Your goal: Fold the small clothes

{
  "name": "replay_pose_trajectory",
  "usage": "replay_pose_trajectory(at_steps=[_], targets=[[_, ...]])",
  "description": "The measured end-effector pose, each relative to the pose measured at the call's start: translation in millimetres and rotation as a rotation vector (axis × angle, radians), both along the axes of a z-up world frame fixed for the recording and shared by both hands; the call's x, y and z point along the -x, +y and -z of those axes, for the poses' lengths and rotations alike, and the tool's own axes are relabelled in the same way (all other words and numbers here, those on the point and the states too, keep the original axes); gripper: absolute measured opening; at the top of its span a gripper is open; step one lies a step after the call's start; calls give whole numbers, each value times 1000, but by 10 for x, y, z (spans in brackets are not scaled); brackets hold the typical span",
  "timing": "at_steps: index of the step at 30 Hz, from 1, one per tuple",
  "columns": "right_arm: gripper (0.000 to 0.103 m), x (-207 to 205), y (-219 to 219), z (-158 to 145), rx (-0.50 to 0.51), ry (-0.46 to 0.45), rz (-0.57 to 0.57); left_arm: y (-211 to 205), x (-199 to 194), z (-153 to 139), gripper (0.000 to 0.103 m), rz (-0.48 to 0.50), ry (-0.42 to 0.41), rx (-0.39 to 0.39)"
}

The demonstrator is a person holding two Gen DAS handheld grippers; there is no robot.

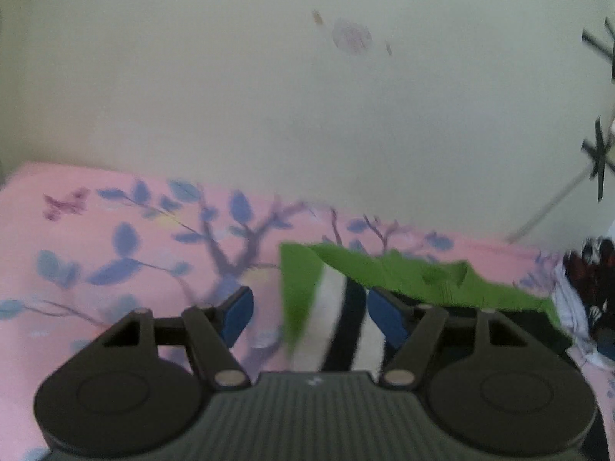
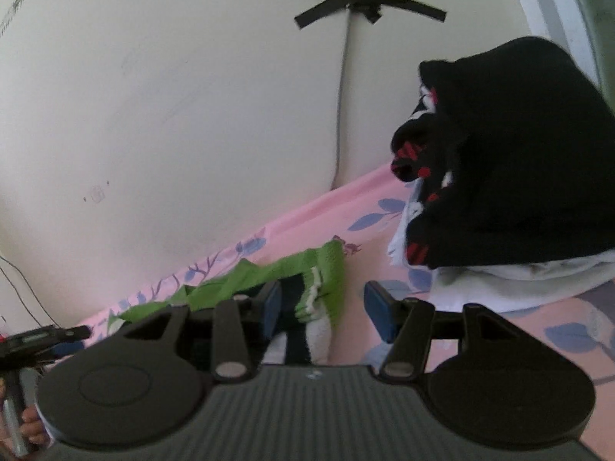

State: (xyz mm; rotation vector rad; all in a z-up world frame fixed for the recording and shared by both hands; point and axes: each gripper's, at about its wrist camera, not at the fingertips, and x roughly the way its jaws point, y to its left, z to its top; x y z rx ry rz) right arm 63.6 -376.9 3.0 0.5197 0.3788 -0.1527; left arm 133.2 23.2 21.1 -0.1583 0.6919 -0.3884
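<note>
A pink bedsheet printed with blue leaves point(image 1: 115, 230) lies against a cream wall. On it rests a green garment with black and white stripes point(image 1: 330, 296), partly folded. Left gripper point(image 1: 307, 315) and right gripper point(image 2: 319, 307) both gape empty above it. A careless closing could likely drag the fold apart.

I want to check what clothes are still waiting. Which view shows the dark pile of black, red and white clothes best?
The right wrist view: the pile of black, red and white clothes fills its right side, sharp and near. The left wrist view shows only a blurred sliver at its right edge.
</note>
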Motion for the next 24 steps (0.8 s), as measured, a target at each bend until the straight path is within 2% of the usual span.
replay_pose_trajectory(at_steps=[2,3,5,6,7,8,11,15,17,19,22,24], targets=[[52,-135,26,50,8,23,-16,-124,-67,143,63,0,19,-25],[50,-37,38,-27,9,32,-21,-144,-77,217,60,1,25,-28],[41,-117,110,-14,25,48,-50,-177,-92,354,41,42,46,-27],[20,-196,169,11,53,76,-71,-169,-89,360,37,54,38,-17],[11,-248,224,33,88,107,-70,-156,-76,339,25,52,16,-23],[4,-287,272,63,131,141,-53,-145,-74,335,19,43,2,-39],[0,-209,254,104,112,151,-13,-68,-111,356,19,37,25,-3],[0,-127,240,123,171,189,76,-165,-42,322,27,28,-18,-62],[0,9,225,77,134,156,80,-190,-4,300,43,31,-39,-82],[1,198,281,-7,125,104,74,-173,76,248,47,39,-76,-88],[1,539,442,-77,164,66,77,-244,241,132,51,57,-171,-122],[1,702,505,-65,166,69,58,-302,353,57,56,116,-210,-87]])
